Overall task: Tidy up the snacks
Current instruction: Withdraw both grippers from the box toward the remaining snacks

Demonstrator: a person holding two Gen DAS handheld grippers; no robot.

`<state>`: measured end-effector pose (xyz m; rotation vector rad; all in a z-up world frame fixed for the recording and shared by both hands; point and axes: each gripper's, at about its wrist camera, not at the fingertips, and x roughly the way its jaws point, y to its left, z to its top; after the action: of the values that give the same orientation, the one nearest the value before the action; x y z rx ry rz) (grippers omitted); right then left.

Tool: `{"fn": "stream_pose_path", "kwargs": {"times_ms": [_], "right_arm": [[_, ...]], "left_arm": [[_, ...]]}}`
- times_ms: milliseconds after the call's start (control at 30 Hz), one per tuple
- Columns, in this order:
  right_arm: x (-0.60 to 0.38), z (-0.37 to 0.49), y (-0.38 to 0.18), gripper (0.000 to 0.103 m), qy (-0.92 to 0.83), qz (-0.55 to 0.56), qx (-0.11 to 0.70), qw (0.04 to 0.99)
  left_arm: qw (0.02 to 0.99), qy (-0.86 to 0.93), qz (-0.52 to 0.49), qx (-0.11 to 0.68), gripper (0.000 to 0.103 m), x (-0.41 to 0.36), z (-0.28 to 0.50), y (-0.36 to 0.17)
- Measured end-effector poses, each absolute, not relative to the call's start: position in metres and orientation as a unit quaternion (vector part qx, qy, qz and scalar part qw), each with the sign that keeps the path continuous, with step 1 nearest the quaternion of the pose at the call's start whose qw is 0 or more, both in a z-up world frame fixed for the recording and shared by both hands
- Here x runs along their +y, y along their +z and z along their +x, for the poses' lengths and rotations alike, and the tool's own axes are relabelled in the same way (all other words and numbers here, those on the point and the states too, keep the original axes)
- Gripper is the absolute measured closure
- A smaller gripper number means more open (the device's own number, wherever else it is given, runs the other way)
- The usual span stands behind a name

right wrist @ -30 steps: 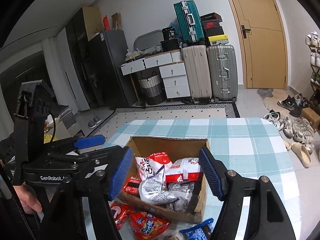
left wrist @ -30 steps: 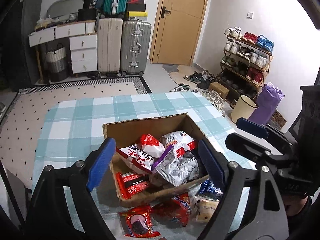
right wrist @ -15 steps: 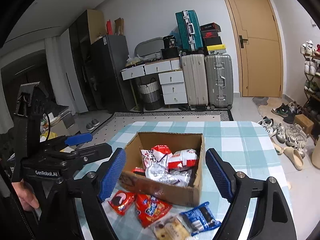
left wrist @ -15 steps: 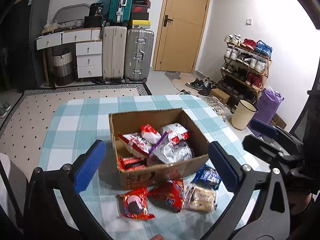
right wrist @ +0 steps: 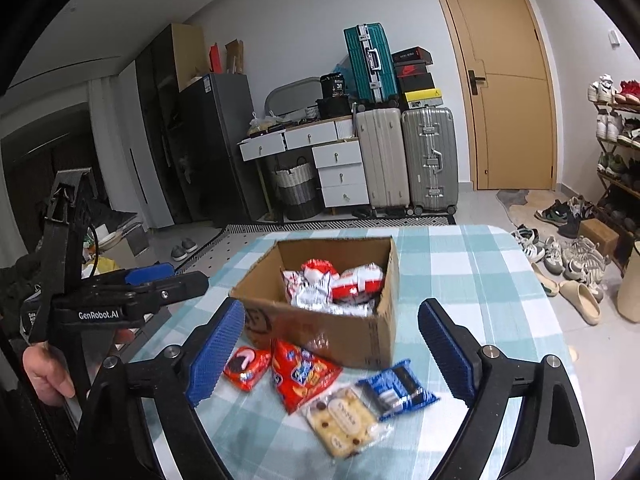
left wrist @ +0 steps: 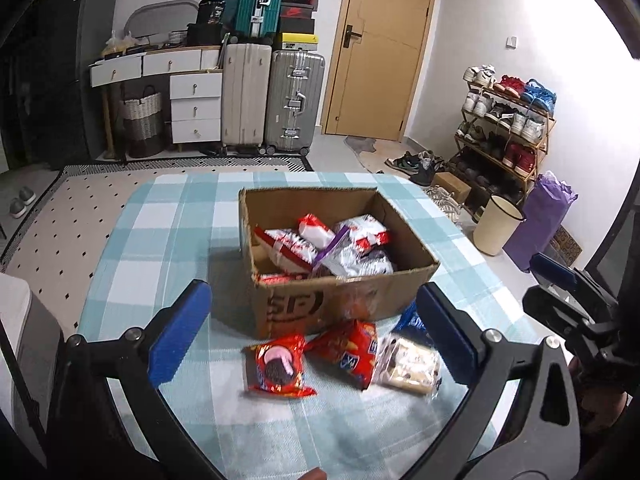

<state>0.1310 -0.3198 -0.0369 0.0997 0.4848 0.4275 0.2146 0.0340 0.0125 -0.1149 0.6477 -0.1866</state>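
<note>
An open cardboard box (left wrist: pixel 344 304) (right wrist: pixel 320 332) holds several red, white and silver snack packs (left wrist: pixel 320 248) (right wrist: pixel 332 284) on the checked table. In front of it lie a red cookie pack (left wrist: pixel 278 366) (right wrist: pixel 246 368), a red cracker bag (left wrist: pixel 348 350) (right wrist: pixel 302 376), a clear biscuit pack (left wrist: pixel 408 366) (right wrist: pixel 344 420) and a blue cookie pack (left wrist: pixel 412 322) (right wrist: pixel 396 390). My left gripper (left wrist: pixel 312 336) is open and empty above the loose packs. My right gripper (right wrist: pixel 334 352) is open and empty above them too.
The blue-and-white checked tablecloth (left wrist: pixel 172 232) (right wrist: pixel 472 280) covers the table. Suitcases (left wrist: pixel 294 100), a drawer unit (left wrist: pixel 196 104), a door (left wrist: pixel 380 48) and a shoe rack (left wrist: pixel 504 128) stand beyond. A bin (left wrist: pixel 496 228) and purple bag (left wrist: pixel 540 224) sit right of the table.
Both grippers have pulled back and up from the box. The four loose packs in front of the box are now in full view. Both stay open.
</note>
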Motion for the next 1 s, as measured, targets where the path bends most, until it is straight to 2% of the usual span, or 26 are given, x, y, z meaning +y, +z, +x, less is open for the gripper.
{"fn": "stream_pose_path", "kwargs": {"times_ms": [467,1000], "right_arm": [[-0.318,0.107,-0.084,0.01,0.224,0.034,0.285,0.931],[-0.316,0.127,-0.138,0.01,0.221,0.043,0.342,0.912]], "left_arm": [[0.938,-0.077,-0.07,0.33,0.001,0.045,0.194,-0.02],[0.922,-0.066,-0.108,0.366,0.001,0.07,0.206,-0.077]]}}
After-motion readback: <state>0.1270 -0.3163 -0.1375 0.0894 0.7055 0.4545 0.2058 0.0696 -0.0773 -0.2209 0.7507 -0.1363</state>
